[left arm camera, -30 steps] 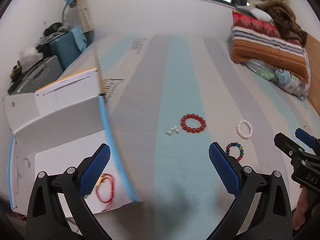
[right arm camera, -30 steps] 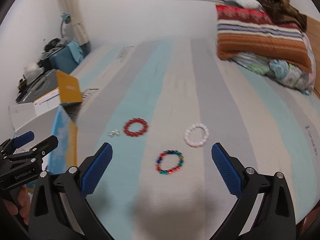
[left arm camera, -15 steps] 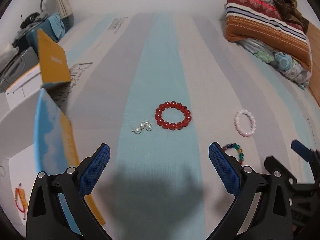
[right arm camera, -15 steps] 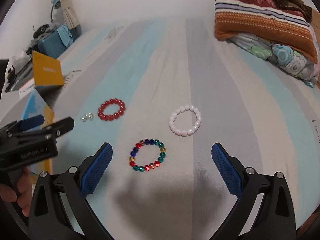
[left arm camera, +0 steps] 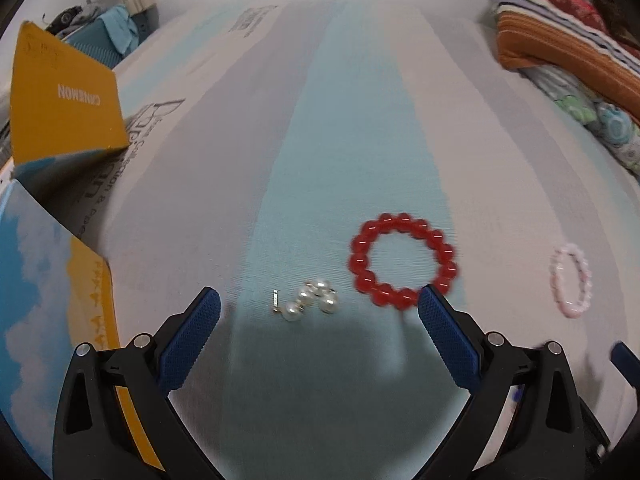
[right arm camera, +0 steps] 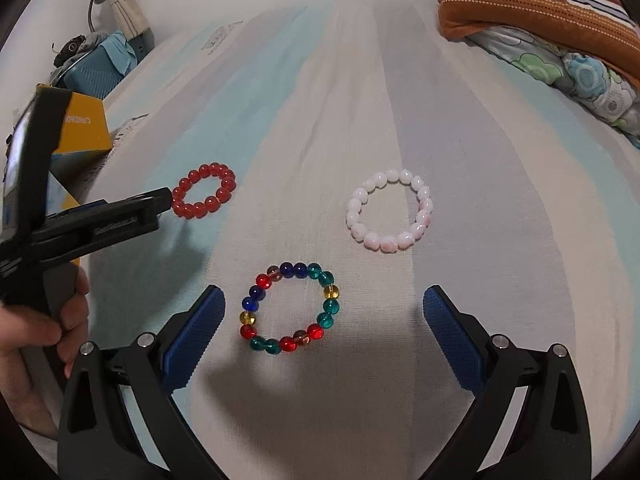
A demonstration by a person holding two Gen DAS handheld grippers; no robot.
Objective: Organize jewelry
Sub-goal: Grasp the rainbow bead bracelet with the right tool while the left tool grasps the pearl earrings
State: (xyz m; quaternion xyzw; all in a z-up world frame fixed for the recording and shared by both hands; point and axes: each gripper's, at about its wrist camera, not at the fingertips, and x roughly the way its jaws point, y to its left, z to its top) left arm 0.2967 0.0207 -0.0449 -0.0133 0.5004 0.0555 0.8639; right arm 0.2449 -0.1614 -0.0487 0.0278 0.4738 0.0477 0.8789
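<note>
The red bead bracelet [left arm camera: 403, 261] is lying on the striped bed sheet [left arm camera: 352, 128], with a small cluster of pearl earrings [left arm camera: 310, 300] just beside it on its left and the pale pink bracelet [right arm camera: 390, 210] well to its right. The multicoloured bead bracelet [right arm camera: 291, 307] is resting nearer than the red one. The left claw [left arm camera: 318, 310] is hovering wide open over the pearls, the right claw [right arm camera: 323, 310] is gaping empty around the multicoloured bracelet, and an open yellow-and-blue box [left arm camera: 60, 108] is standing left of the red bracelet.
</note>
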